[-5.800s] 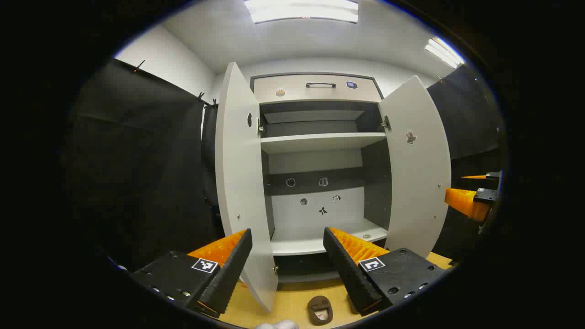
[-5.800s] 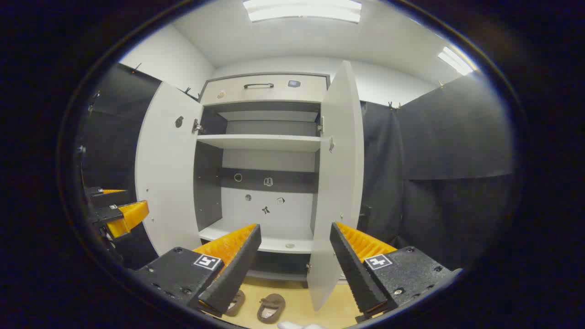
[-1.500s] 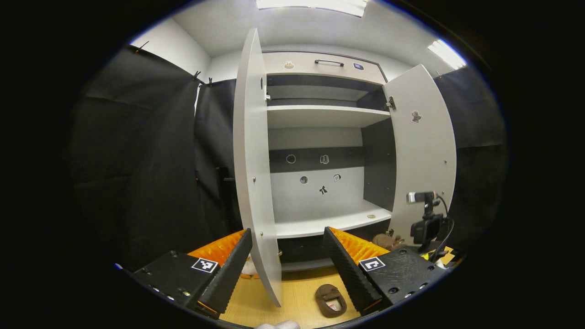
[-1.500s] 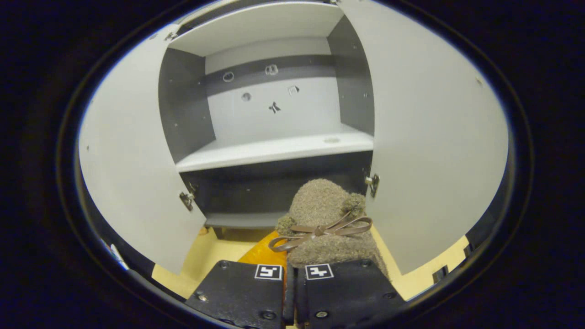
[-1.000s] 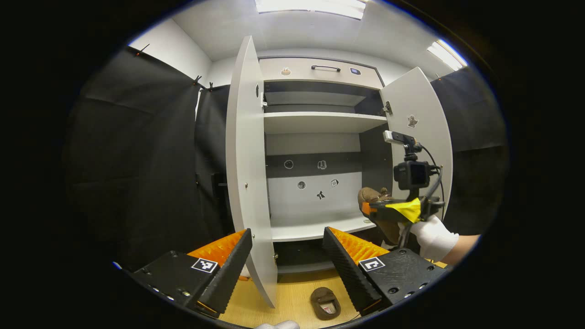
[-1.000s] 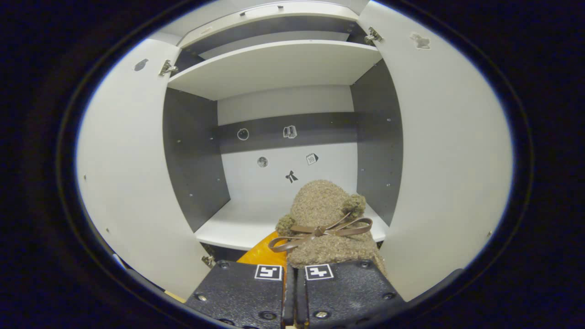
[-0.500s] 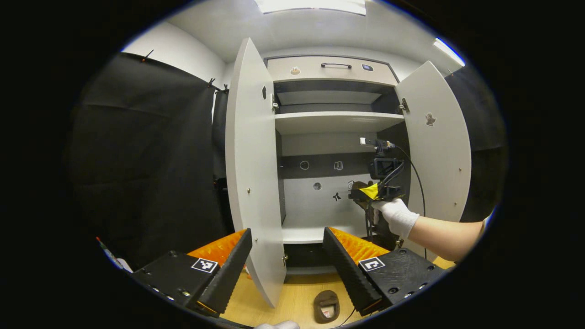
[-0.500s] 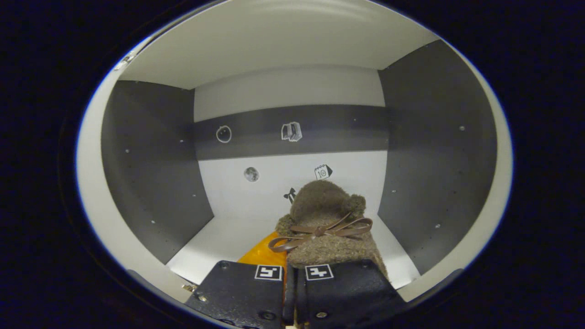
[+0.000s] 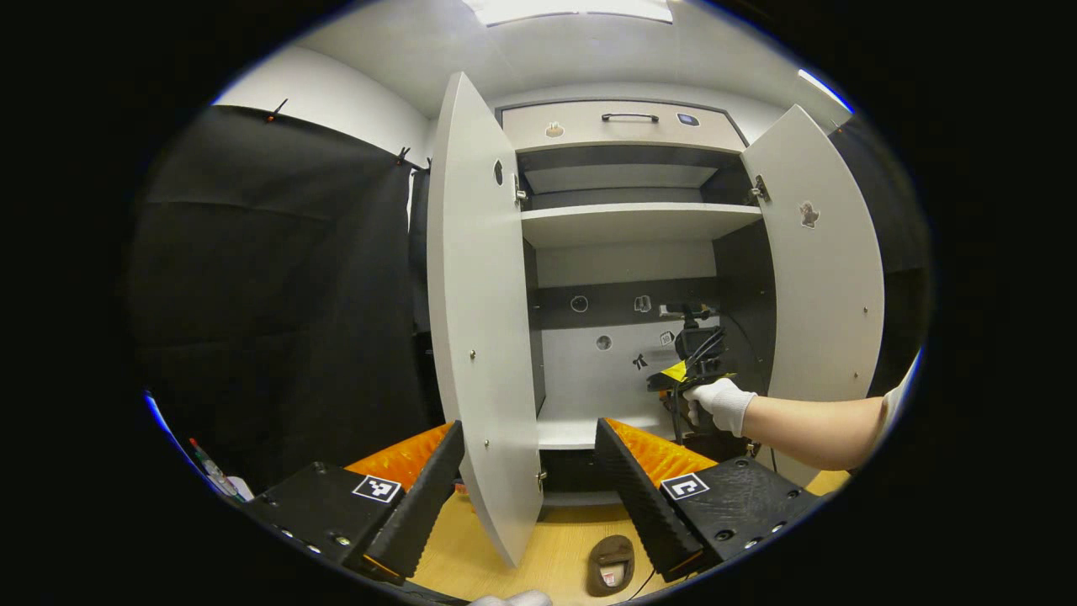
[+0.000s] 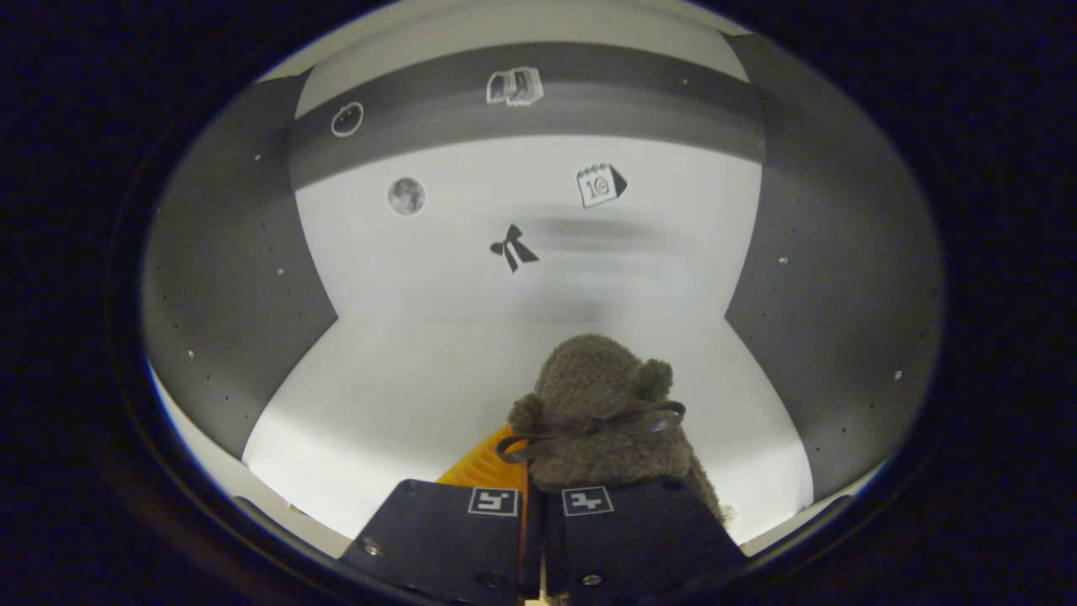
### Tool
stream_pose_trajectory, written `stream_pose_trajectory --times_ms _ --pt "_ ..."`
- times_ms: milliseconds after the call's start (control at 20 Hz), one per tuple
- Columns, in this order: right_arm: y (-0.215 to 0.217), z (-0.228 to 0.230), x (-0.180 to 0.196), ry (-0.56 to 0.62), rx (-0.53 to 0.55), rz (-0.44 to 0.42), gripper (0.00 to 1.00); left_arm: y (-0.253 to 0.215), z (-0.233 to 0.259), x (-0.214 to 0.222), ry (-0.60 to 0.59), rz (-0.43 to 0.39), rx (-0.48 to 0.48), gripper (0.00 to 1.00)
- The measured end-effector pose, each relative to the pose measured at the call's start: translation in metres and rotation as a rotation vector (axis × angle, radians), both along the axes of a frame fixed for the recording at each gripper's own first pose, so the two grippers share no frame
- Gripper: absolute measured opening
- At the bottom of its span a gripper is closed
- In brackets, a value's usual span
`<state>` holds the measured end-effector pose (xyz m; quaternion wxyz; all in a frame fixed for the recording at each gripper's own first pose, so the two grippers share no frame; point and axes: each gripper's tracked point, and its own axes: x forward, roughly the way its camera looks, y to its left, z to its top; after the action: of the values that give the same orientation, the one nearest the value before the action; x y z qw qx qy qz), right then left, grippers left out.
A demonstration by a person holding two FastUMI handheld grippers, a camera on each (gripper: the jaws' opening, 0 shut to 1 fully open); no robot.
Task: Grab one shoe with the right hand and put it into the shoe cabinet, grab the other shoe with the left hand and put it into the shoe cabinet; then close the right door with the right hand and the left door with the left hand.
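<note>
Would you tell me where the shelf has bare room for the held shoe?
The white shelf lies bare left of the fuzzy shoe to the grey side wall, and ahead to the back panel. Right is narrower.

Stickers dot the back panel: a bow (image 10: 512, 247), a calendar (image 10: 600, 184), a moon (image 10: 406, 195) (books (image 10: 514, 86) higher up). Ceiling light (image 9: 572, 8) glows above black curtain (image 9: 278, 286); wooden floor (image 9: 564, 564) below.
</note>
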<state>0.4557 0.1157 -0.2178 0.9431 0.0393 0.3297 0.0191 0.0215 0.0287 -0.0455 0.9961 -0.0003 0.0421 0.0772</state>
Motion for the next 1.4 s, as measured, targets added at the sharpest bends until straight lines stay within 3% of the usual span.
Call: stream_pose_trajectory --times_ms 400,450,500,550,700,1100,1400 --pt "0.002 -0.001 0.0 0.076 0.043 -0.021 0.15 0.001 0.005 -0.003 -0.02 -0.02 0.007 0.96" --pt "0.003 0.001 -0.002 0.076 0.058 -0.022 0.25 0.001 0.005 -0.004 -0.02 -0.022 0.008 0.96" --pt "0.005 0.002 -0.005 0.077 0.066 -0.021 0.28 0.001 0.004 -0.004 -0.021 -0.026 0.004 0.96" --pt "0.007 0.005 -0.009 0.077 0.08 -0.016 0.44 0.0 0.005 -0.004 -0.021 -0.032 0.001 0.96" --pt "0.007 0.015 -0.022 0.057 0.092 -0.031 0.69 0.001 0.006 -0.004 -0.026 -0.039 0.005 0.96" --pt "-0.005 0.054 -0.067 -0.08 0.064 -0.05 0.69 0.002 0.007 -0.008 -0.04 -0.076 0.002 0.96" --pt "-0.018 0.114 -0.163 -0.354 0.013 -0.044 0.7 -0.004 -0.004 -0.021 -0.033 -0.132 0.004 0.96"
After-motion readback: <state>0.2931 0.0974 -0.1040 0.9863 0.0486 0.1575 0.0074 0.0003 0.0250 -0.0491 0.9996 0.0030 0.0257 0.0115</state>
